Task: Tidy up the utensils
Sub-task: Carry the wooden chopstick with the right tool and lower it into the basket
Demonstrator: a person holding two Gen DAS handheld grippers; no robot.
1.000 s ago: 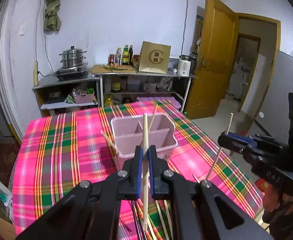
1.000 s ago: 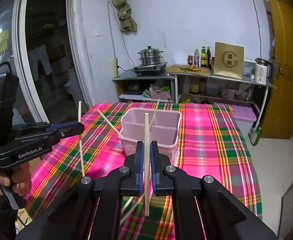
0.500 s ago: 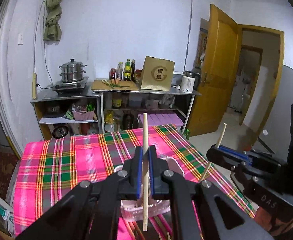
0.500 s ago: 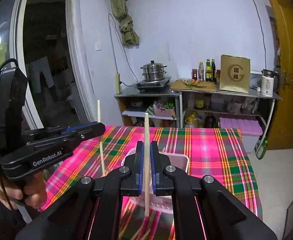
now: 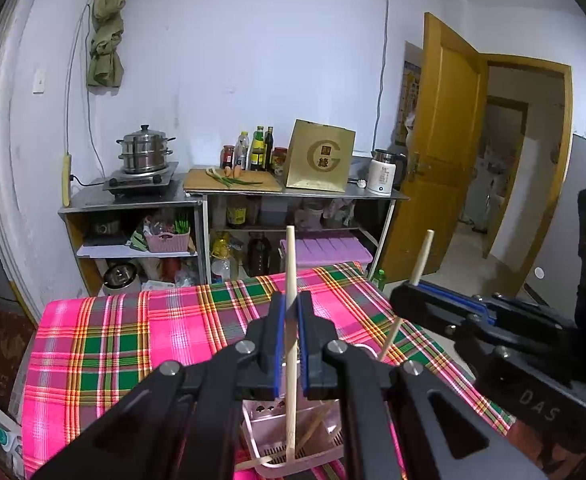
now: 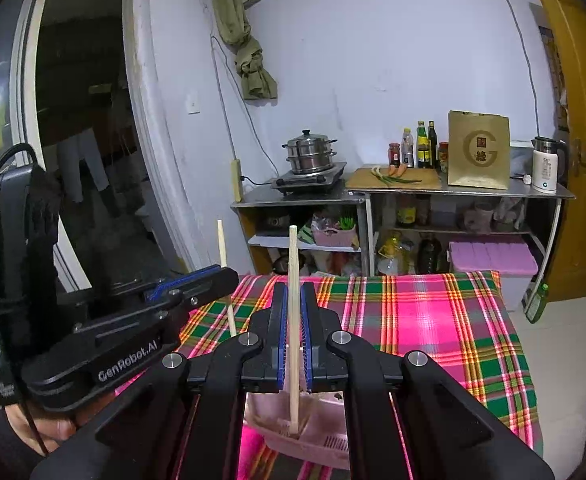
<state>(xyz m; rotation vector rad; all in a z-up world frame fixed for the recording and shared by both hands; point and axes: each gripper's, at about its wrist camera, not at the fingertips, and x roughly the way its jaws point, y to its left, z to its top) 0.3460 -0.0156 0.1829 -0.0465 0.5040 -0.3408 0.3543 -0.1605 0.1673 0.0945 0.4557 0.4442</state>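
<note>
Pinching one upright wooden chopstick [image 5: 290, 320] each, the left gripper [image 5: 289, 344] and right gripper [image 6: 294, 340] hang above the pink utensil caddy [image 5: 293, 438] — the right-hand chopstick [image 6: 293, 320] likewise vertical, both lower tips over the caddy's compartments on the plaid tablecloth [image 5: 133, 340].

Left wrist cam: sits behind its own fingers, raised above the plaid-clothed table [image 5: 105, 344], facing the far wall shelving [image 5: 229, 200], pitched slightly down. Open wooden door [image 5: 445, 152] at right edge.

Right wrist cam: same height and heading, set further right; dark doorway [image 6: 81, 120] at left.

Overlap: table, pink utensil basket [image 6: 293, 436] close below both lenses, steamer pot [image 6: 311, 156], shelving. Each view catches the other gripper at its side.
</note>
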